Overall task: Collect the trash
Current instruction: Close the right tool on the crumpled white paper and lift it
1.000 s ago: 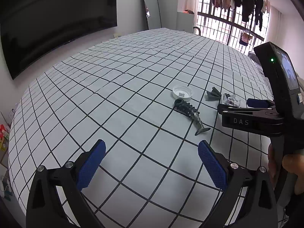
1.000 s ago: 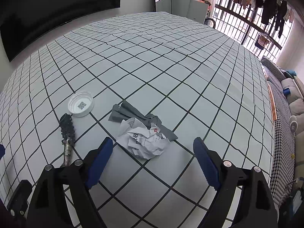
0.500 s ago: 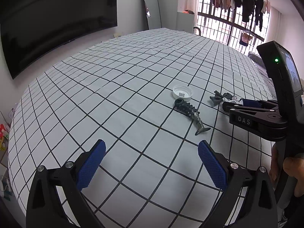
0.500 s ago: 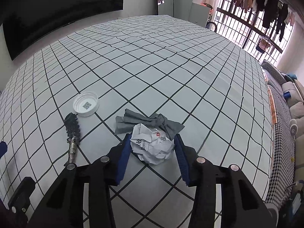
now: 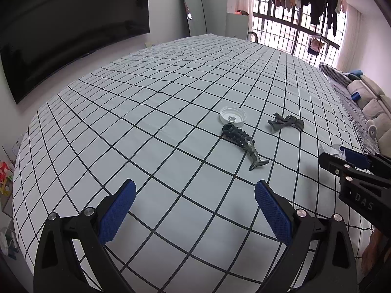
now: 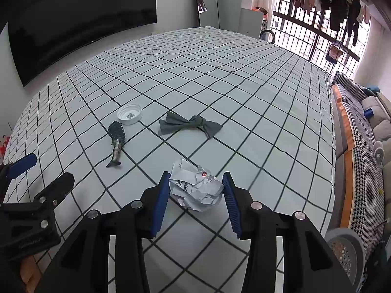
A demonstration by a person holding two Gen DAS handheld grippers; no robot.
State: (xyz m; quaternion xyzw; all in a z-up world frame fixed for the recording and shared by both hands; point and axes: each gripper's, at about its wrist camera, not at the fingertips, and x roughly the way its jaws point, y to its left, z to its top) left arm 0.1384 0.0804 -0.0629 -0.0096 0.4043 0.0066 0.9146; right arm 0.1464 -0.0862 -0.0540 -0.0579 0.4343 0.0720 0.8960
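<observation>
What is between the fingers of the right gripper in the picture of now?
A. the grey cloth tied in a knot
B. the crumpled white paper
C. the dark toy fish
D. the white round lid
B. In the right wrist view the right gripper has its blue pads closing on both sides of the crumpled white paper, while the lid, the grey cloth and the toy fish lie apart on the checked sheet.

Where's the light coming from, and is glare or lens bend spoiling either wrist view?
Left wrist: daylight through the barred window blows out that corner; the checked cloth bulges from fisheye bend, yet the toy fish stays sharp. Right wrist: the same backlight, the crumpled paper crisp, with soft shadows under it.
</observation>
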